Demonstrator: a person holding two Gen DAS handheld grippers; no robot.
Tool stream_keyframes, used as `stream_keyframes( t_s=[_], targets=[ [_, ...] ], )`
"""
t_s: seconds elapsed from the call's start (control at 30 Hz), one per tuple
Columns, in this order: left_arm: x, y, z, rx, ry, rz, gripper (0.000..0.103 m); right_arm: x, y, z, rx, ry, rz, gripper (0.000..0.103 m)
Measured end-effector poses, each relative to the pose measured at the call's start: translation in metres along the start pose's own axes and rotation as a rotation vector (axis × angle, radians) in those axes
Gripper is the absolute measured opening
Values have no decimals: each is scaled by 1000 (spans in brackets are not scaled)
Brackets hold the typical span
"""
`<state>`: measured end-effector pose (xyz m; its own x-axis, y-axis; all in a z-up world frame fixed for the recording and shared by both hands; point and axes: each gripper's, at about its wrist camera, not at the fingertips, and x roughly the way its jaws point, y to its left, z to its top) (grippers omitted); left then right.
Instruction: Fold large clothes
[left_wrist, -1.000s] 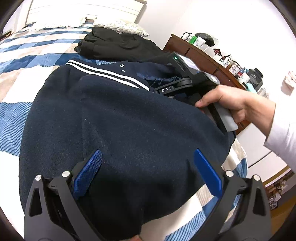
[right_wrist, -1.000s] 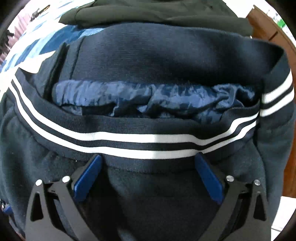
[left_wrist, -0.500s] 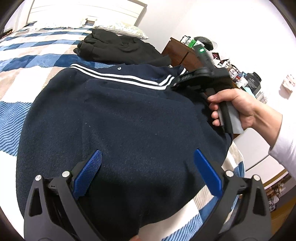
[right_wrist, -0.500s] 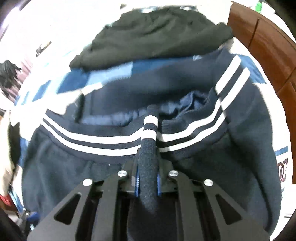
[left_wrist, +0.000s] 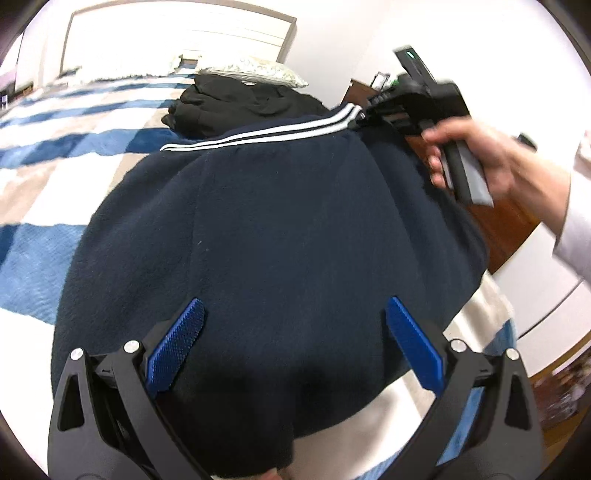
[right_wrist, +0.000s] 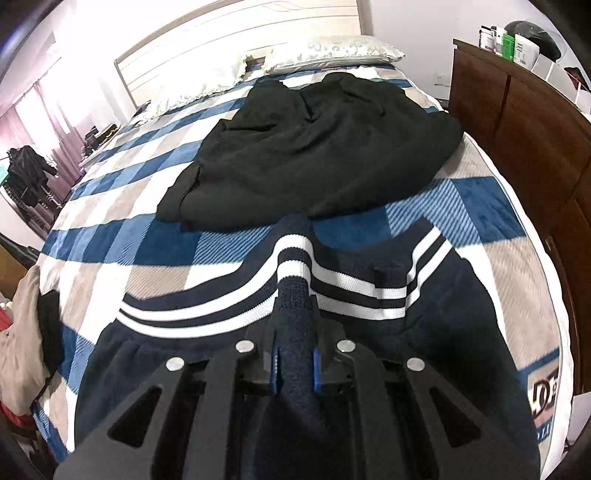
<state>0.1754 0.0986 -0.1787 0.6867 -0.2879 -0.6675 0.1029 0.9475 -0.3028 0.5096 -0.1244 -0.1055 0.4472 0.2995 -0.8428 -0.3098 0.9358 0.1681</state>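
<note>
A navy jacket (left_wrist: 273, 236) with a white-striped ribbed hem lies on the bed. My left gripper (left_wrist: 295, 343) is open and hovers over its near part, empty. My right gripper (right_wrist: 294, 363) is shut on the striped hem (right_wrist: 293, 258) and holds it raised off the bed. In the left wrist view the right gripper (left_wrist: 365, 116) shows at the upper right, pulling the hem (left_wrist: 280, 134) up. The rest of the jacket (right_wrist: 461, 350) spreads below it.
A black garment (right_wrist: 317, 155) lies in a heap beyond the jacket, near the pillows (right_wrist: 332, 51). The blue, white and beige checked blanket (right_wrist: 129, 236) covers the bed. A brown wooden cabinet (right_wrist: 524, 122) stands along the right edge. Clothes (right_wrist: 22, 332) lie at the left.
My right gripper closed on the striped hem and has lifted it up and back. The jacket's far edge rose with it. My left gripper stayed open over the near part.
</note>
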Motion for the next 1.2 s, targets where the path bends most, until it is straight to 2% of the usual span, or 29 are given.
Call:
stream_keyframes(
  t_s=[0.1, 0.3, 0.47, 0.5, 0.57, 0.6, 0.63, 0.73, 0.77, 0.83, 0.9, 1.0, 1.1, 1.2],
  targets=[
    [3, -3, -2, 38, 14, 36, 97, 37, 3, 3, -3, 80, -15, 13],
    [13, 6, -5, 1, 67, 13, 97, 96, -13, -26, 31, 235, -28, 13],
    [24, 12, -11, -3, 100, 3, 97, 98, -26, -38, 111, 230, 26, 15],
    [26, 14, -12, 0, 103, 2, 97, 92, -24, -38, 111, 229, 36, 22],
    [27, 13, -12, 14, 103, 6, 97, 79, -21, -38, 103, 229, 58, 43],
    [27, 12, -12, 21, 100, 6, 97, 69, -17, -38, 94, 224, 75, 70],
    [26, 12, -12, 27, 99, 3, 97, 52, -11, -39, 76, 205, 94, 91],
    [19, 10, -11, 53, 85, -2, 97, 6, 1, -43, 16, 151, 166, 95],
    [15, 7, -10, 71, 77, 8, 97, -14, 5, -48, -9, 121, 173, 99],
    [4, 1, -9, 111, 51, 43, 97, -51, 6, -62, -35, 75, 199, 99],
    [-6, -5, -10, 148, 22, 60, 97, -84, 3, -86, -50, 56, 229, 99],
    [-23, -16, -12, 195, -53, 79, 97, -114, -2, -132, -103, 43, 223, 99],
    [-26, -21, -15, 185, -62, 63, 97, -125, -14, -177, -112, 6, 184, 99],
    [-15, -16, -21, 119, -13, 3, 97, -112, -50, -206, 8, 14, 154, 99]
  ],
)
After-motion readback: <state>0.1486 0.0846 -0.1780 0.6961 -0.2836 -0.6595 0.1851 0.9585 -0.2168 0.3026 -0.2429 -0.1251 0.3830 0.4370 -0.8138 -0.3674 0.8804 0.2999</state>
